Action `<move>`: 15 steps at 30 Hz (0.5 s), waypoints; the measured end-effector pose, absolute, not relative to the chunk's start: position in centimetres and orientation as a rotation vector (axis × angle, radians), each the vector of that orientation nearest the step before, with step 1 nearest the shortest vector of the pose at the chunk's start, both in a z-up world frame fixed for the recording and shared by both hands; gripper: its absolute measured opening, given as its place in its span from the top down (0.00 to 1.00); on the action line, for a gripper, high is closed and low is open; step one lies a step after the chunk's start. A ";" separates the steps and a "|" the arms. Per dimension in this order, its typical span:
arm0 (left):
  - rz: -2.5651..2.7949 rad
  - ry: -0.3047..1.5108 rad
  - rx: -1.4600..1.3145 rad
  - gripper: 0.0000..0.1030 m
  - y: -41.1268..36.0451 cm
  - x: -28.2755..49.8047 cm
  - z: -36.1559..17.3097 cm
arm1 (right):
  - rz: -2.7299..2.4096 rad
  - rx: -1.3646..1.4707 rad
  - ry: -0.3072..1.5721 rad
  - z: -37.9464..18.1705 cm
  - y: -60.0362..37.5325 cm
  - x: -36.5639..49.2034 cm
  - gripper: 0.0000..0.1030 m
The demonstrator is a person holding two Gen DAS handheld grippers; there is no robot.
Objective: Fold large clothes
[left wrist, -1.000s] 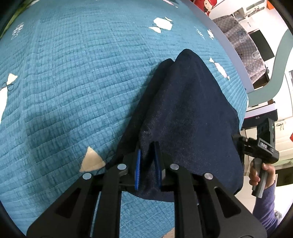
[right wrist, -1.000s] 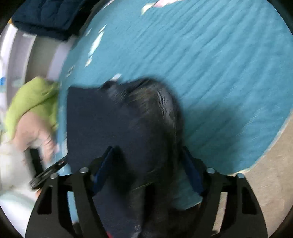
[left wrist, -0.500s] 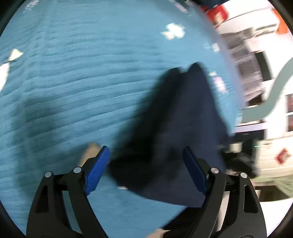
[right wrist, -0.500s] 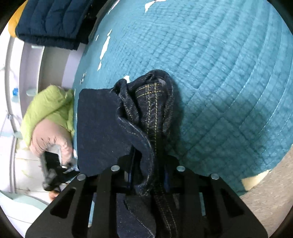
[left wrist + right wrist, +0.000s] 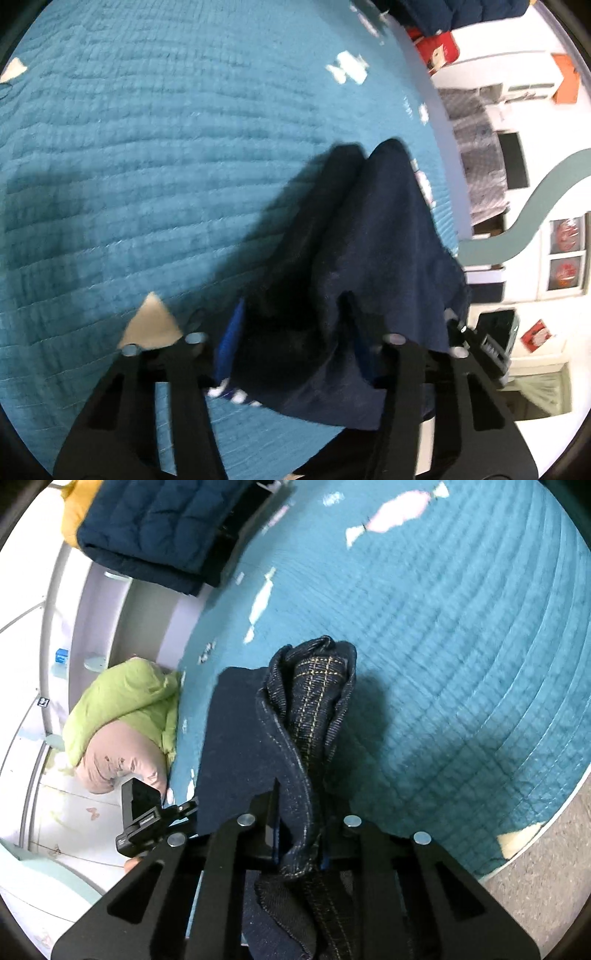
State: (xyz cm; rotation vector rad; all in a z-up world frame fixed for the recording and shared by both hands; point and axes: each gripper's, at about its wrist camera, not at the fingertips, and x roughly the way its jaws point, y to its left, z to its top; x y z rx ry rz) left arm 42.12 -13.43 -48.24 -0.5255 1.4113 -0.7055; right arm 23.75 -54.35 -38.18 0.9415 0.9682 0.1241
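Mid-fold: the dark jeans (image 5: 317,709) were lifted at the near edge of the teal quilted bed (image 5: 461,646). The right tool (image 5: 299,840) was closing, pads pinching a bunched seam with yellow stitching. The left tool (image 5: 295,354) was closing too, denim between its pads; whether they pressed yet, I couldn't tell. Next, probably: carry both held ends across together, keeping edges aligned.
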 end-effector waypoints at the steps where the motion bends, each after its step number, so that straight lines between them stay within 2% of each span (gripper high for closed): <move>1: -0.707 1.406 -0.516 0.60 -13.8 42.5 -47.9 | 0.130 0.918 0.953 -37.5 -54.3 23.6 0.87; 9: -0.784 1.389 -0.421 0.60 -23.0 45.4 -46.7 | -0.013 0.879 0.804 -34.7 -56.9 21.0 0.88; 15: -0.813 1.374 -0.239 0.60 -32.3 47.1 -45.6 | -0.192 1.018 0.724 -38.0 -61.4 17.1 0.88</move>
